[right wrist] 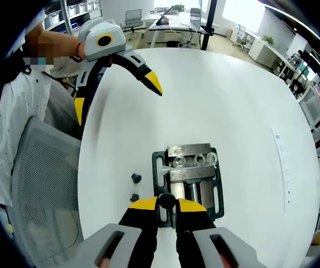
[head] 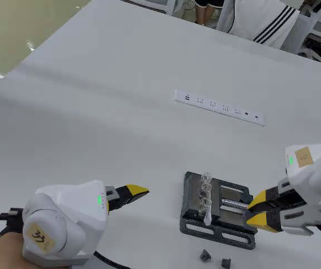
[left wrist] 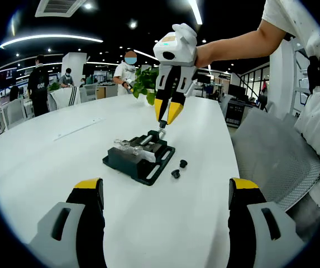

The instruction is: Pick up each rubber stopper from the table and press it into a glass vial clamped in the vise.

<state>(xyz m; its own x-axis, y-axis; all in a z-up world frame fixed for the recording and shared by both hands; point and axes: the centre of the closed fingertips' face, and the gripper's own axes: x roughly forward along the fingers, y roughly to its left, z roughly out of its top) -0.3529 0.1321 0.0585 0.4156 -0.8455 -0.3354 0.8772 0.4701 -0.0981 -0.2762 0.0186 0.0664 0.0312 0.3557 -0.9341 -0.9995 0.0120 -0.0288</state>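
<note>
We see a broad white round table (head: 121, 112) with much bare surface across the upper left of the head view. A grey mesh chair (right wrist: 42, 167) stands beyond the table's edge at the left of the right gripper view. A person in a white jacket with black stripes (head: 261, 19) sits at the far side, upper right.

The left gripper (head: 131, 194) hovers at lower left, its jaws spread wide with nothing between them; bare table lies between it and the work. The right gripper (head: 253, 210) hangs at the right, its jaws almost together, pinching a small black round rubber stopper (right wrist: 167, 200) just above the screw end of the vise.

A long white power strip (head: 219, 107) lies well beyond, upper centre. The black metal vise (head: 233, 193) sits low and centre, clamping a row of clear glass vials (head: 206, 188). Two more dark stoppers (head: 205, 255) (head: 226, 262) lie near the vise, between it and the table's edge.
</note>
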